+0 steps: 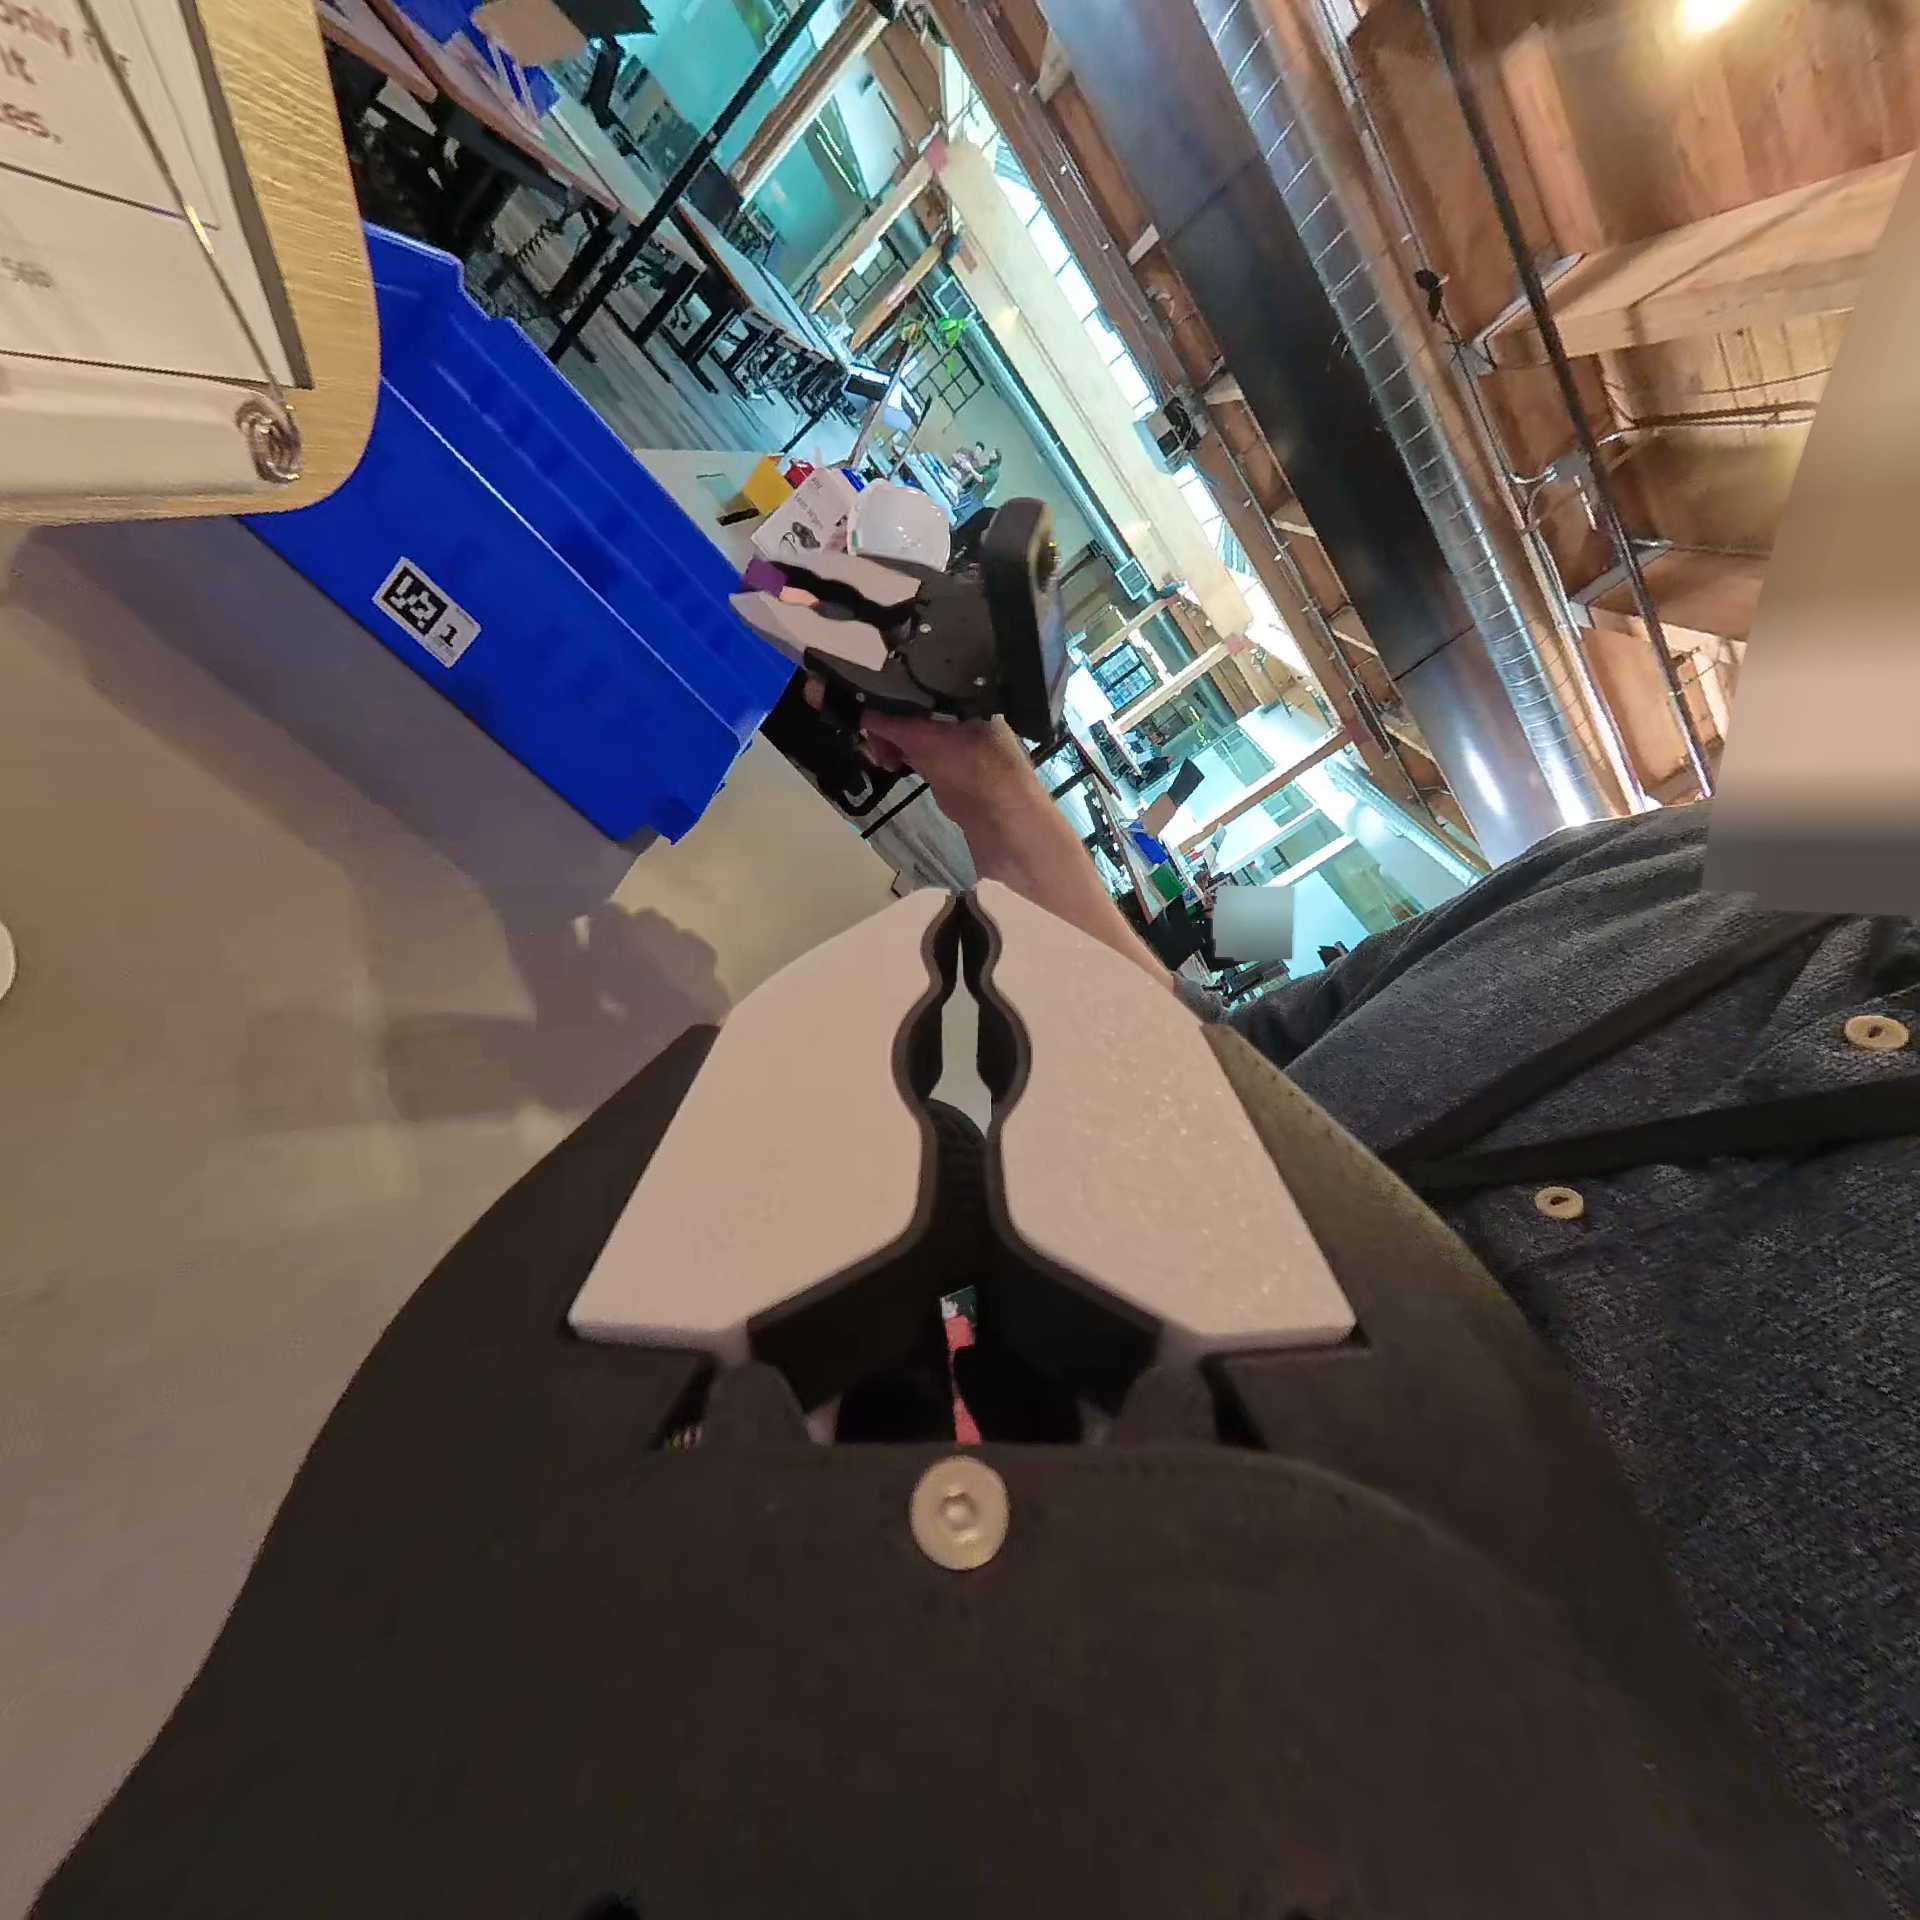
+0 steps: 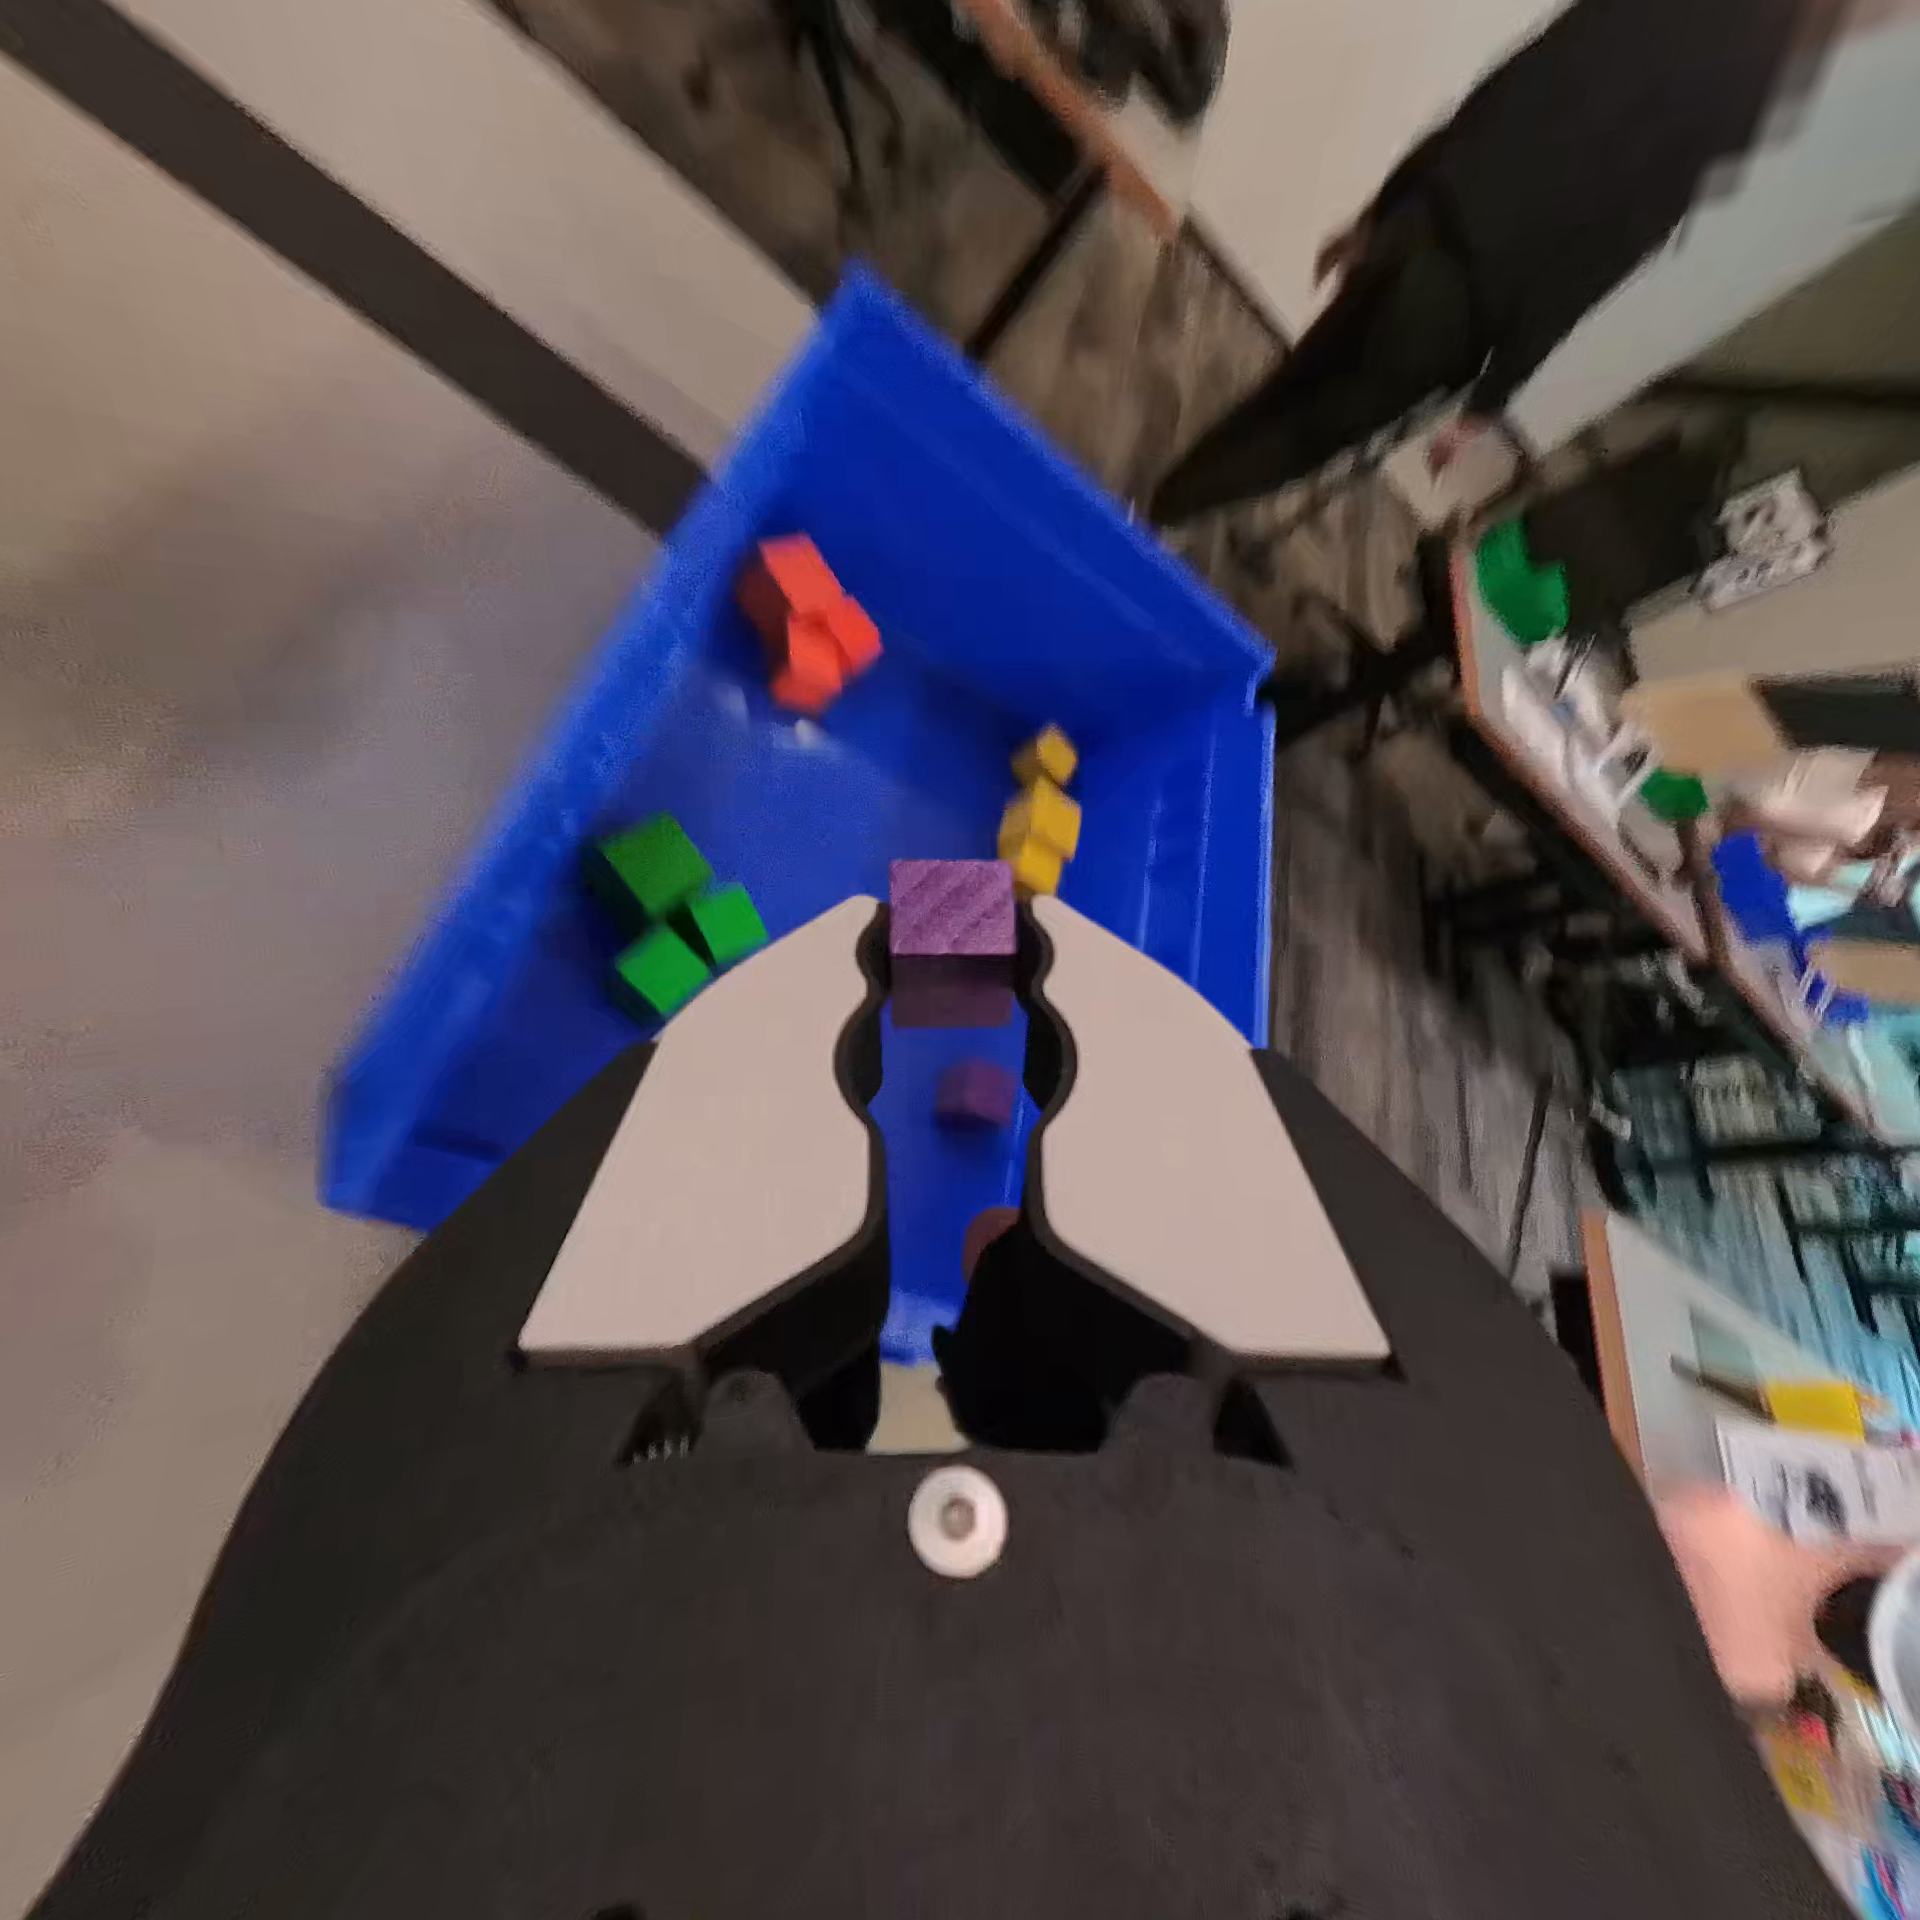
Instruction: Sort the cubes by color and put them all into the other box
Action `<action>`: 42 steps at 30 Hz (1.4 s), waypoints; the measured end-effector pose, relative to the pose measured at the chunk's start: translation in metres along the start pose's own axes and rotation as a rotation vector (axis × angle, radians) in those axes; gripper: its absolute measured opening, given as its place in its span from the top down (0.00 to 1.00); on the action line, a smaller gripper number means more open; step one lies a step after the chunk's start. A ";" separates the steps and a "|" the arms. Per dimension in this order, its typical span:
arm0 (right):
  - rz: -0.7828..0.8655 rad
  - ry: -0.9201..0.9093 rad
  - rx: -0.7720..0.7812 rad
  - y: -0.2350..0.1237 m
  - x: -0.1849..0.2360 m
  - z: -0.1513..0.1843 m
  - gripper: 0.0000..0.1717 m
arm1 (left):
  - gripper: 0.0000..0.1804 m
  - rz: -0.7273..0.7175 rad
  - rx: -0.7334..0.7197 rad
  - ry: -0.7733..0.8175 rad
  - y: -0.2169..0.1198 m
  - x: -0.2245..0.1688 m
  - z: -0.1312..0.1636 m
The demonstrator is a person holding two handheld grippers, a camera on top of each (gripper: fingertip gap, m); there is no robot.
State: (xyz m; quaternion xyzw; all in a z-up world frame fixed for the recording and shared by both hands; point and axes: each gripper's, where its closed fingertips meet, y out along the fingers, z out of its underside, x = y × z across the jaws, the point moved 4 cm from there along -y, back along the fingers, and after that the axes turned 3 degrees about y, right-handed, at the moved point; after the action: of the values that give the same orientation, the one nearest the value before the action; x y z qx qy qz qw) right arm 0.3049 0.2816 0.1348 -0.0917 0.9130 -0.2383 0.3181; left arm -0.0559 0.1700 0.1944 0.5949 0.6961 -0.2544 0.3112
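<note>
My right gripper (image 2: 953,935) is shut on a purple cube (image 2: 951,909) and holds it above the blue box (image 2: 1039,540). In that box lie red cubes (image 2: 810,634), green cubes (image 2: 675,904), yellow cubes (image 2: 1039,810) and one purple cube (image 2: 971,1096), each colour in its own group. My left gripper (image 1: 968,914) is shut with nothing between its fingertips, low over the grey table (image 1: 208,1091). The left wrist view also shows the right gripper (image 1: 821,613) with the purple cube (image 1: 767,575) over the blue box (image 1: 540,582).
A wooden-edged board with white sheets (image 1: 156,260) stands at the upper left of the left wrist view. A person's arm (image 1: 997,821) and dark shirt (image 1: 1662,1143) are at the right. Shelves and tables with clutter (image 2: 1714,883) lie beyond the box.
</note>
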 end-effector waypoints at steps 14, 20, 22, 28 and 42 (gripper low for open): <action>0.026 0.173 0.359 0.054 -0.029 0.091 0.86 | 1.00 -0.084 0.033 0.005 -0.009 0.016 0.001; 0.026 0.201 0.419 0.065 -0.031 0.096 0.86 | 1.00 -0.098 0.016 -0.017 -0.017 0.022 0.002; 0.038 0.197 0.431 0.066 -0.034 0.094 0.86 | 1.00 -0.097 0.016 -0.020 -0.017 0.024 0.002; -0.019 0.143 0.574 0.071 -0.029 0.105 0.86 | 1.00 -0.105 0.019 -0.027 -0.020 0.028 0.003; -0.015 0.252 0.389 0.025 -0.052 0.064 0.87 | 1.00 -0.207 -0.005 0.008 -0.057 0.035 -0.002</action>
State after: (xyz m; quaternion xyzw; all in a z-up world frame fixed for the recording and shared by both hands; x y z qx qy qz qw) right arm 0.3853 0.2957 0.1069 -0.0048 0.8817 -0.4218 0.2114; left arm -0.1156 0.1862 0.1691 0.5198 0.7559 -0.2810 0.2819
